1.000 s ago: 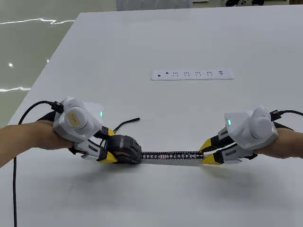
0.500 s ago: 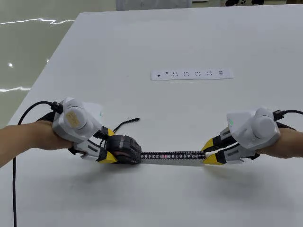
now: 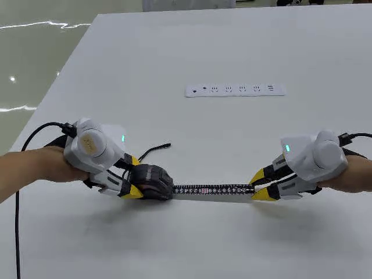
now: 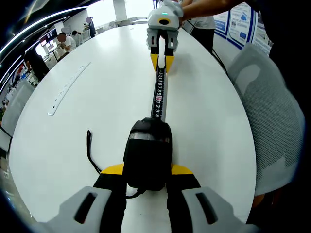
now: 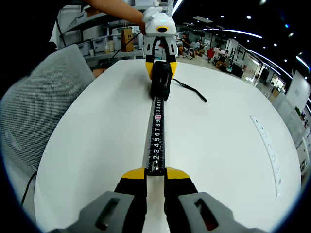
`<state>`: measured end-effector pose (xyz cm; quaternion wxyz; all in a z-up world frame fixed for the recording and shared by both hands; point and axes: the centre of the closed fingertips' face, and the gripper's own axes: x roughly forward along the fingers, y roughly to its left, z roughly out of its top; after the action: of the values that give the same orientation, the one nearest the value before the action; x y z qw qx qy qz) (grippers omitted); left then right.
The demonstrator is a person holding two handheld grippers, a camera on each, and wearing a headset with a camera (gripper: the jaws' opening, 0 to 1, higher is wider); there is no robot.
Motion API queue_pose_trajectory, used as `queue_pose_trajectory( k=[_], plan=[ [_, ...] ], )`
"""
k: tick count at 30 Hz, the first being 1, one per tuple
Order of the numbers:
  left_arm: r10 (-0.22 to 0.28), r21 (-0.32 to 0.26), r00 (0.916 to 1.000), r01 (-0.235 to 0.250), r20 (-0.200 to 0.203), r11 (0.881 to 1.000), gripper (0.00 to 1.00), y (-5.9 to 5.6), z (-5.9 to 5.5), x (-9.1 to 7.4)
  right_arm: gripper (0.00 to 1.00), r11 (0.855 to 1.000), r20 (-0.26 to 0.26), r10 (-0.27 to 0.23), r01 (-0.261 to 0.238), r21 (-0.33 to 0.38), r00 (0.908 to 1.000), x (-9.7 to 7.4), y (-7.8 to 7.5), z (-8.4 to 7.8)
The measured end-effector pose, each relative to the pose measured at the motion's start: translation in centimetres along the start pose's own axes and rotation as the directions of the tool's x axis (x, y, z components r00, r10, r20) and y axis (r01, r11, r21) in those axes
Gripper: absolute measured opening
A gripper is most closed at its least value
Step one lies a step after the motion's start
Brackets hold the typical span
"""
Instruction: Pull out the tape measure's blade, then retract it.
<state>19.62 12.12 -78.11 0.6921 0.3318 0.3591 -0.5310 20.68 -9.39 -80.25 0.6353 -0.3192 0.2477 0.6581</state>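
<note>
Indoors, white table (image 3: pixel 232 46), left tongs (image 3: pixel 134 177) clamping tape measure (image 3: pixel 153 182), right tongs (image 3: pixel 259 186) pinching blade (image 3: pixel 212 190).

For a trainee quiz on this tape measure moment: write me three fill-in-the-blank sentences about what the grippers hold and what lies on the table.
The left gripper is shut on the tape measure's case; the right gripper is shut on the tip of its ____.
Its printed numbers start at the ____ gripper.
Beyond the grippers, a long white ____ lies on the table.
Missing: blade; right; power strip.
</note>
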Motion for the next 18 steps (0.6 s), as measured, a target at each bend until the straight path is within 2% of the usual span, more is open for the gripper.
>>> queue_pose_trajectory(
  k=[5,9,13,18],
  plan=[
    [-0.006,0.004,1.0000,0.006,-0.001,1.000,0.26,0.18,-0.21,0.11,0.11,1.000,0.000,-0.002,0.002,0.002,1.0000,-0.27,0.12,-0.05],
    [-0.006,0.003,1.0000,0.006,0.000,1.000,0.26,-0.10,0.14,0.00,0.11,1.000,-0.001,-0.004,0.004,0.001,1.0000,-0.34,0.00,-0.19],
    [-0.007,0.003,1.0000,0.007,0.000,1.000,0.26,0.43,-0.51,0.23,0.11,1.000,-0.002,-0.003,0.003,0.002,1.0000,-0.49,0.15,-0.05],
    [-0.007,0.003,1.0000,0.007,0.000,1.000,0.26,-0.21,0.34,-0.04,0.11,1.000,-0.001,-0.002,0.002,0.003,1.0000,-0.53,0.01,-0.33]
  ],
)
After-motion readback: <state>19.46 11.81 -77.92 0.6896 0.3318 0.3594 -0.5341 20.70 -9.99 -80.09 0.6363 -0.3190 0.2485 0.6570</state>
